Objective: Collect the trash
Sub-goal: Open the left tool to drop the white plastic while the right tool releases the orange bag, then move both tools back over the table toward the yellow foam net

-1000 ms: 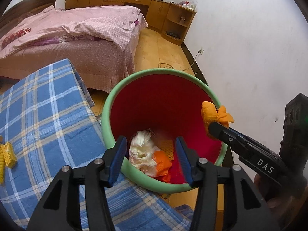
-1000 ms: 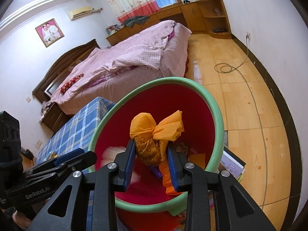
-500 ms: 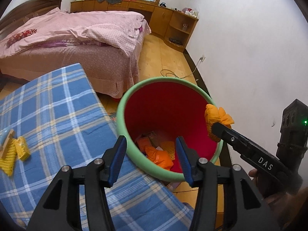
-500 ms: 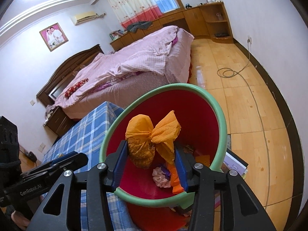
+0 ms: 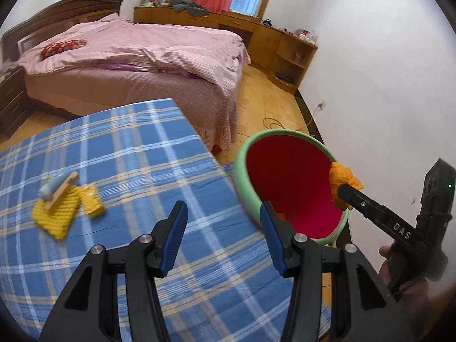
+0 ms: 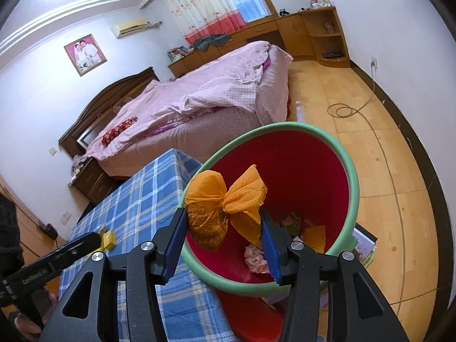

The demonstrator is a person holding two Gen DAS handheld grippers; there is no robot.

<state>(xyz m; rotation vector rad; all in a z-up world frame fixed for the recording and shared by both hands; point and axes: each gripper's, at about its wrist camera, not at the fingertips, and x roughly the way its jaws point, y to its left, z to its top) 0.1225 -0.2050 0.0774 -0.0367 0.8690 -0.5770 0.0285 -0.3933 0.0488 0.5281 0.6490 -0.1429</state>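
A red bin with a green rim (image 6: 352,179) stands beside the blue plaid table (image 5: 136,154); it also shows in the left wrist view (image 5: 242,154). My right gripper (image 6: 223,225) has its jaws spread wide, with a crumpled orange wrapper (image 6: 225,202) between them over the bin mouth, still touching the pads. The wrapper also shows in the left wrist view (image 5: 340,178) at the bin's rim. Several scraps lie in the bin (image 6: 256,256). My left gripper (image 5: 223,238) is open and empty above the table. Yellow trash pieces (image 5: 65,205) lie on the table's left.
A bed with a pink cover (image 5: 136,54) stands beyond the table. Wooden cabinets (image 5: 285,48) line the far wall. A cable (image 6: 346,111) lies coiled on the wooden floor. A white wall (image 5: 384,85) is close on the right. Books (image 6: 363,246) lie beside the bin.
My right gripper's jaws have spread apart around the orange wrapper. My left gripper has swung left from the bin toward the table, bringing the yellow pieces into view.
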